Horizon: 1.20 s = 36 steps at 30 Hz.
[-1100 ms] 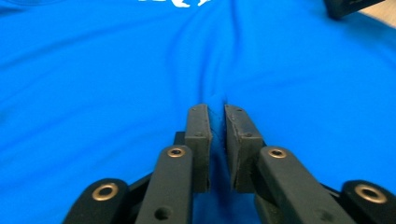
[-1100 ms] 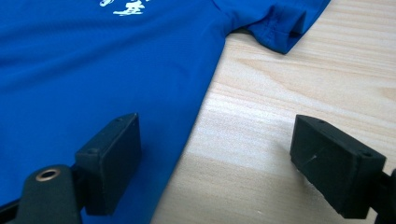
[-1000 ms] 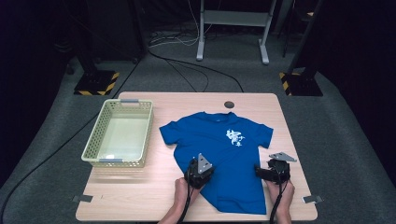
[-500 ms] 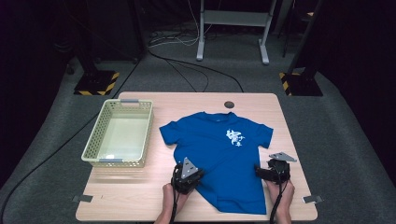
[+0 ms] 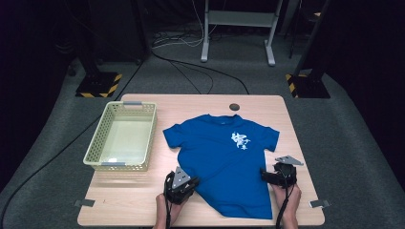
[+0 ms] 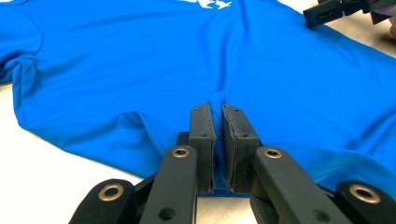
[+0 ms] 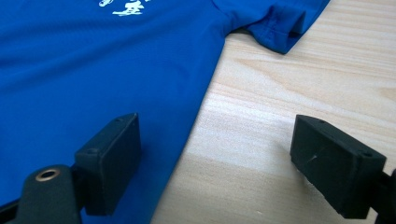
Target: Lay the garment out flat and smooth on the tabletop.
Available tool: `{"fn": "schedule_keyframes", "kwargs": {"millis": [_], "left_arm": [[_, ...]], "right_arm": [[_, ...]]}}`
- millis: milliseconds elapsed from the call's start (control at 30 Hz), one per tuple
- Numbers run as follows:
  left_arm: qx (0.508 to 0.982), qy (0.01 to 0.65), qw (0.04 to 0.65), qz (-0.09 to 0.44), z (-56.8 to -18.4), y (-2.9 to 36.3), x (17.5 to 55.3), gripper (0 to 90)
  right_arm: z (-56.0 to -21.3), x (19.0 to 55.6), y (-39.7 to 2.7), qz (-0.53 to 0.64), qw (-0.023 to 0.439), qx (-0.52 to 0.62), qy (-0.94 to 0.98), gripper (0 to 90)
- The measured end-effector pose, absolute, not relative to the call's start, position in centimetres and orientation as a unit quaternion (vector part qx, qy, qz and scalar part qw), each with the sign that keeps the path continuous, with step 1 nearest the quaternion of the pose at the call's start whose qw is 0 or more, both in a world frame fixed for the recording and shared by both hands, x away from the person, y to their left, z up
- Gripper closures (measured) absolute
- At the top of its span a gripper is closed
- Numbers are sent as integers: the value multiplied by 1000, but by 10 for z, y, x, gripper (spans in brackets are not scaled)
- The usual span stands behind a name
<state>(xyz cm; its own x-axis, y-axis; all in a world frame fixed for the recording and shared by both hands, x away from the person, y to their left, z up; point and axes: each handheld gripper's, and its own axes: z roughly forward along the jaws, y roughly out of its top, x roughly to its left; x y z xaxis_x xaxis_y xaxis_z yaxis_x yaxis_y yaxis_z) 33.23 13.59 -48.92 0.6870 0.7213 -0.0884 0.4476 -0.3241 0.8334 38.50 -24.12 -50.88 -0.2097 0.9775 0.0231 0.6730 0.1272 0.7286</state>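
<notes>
I keep the left tool (image 6: 218, 140) clamped on the blue T-shirt (image 5: 224, 157) side hem, lower centre; right tool (image 7: 224, 163) jaws apart, should straddle its edge squarely before pinching.

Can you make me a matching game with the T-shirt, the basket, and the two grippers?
Things:
1. T-shirt
2. basket
3. left gripper
4. right gripper

States:
A. jaws wide open over the shirt's side edge
B. pale yellow, nothing inside
C. blue, spread flat on the table
D. jaws pinched shut on blue cloth

Pairs: 1-C, 2-B, 3-D, 4-A
</notes>
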Motion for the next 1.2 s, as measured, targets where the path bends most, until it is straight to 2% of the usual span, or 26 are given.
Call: {"fn": "schedule_keyframes", "kwargs": {"millis": [1200], "left_arm": [[798, 370, 453, 142, -489, 162, 306, 829]], "right_arm": [[-509, 386, -242, 315, 239, 579, 713, 144]]}}
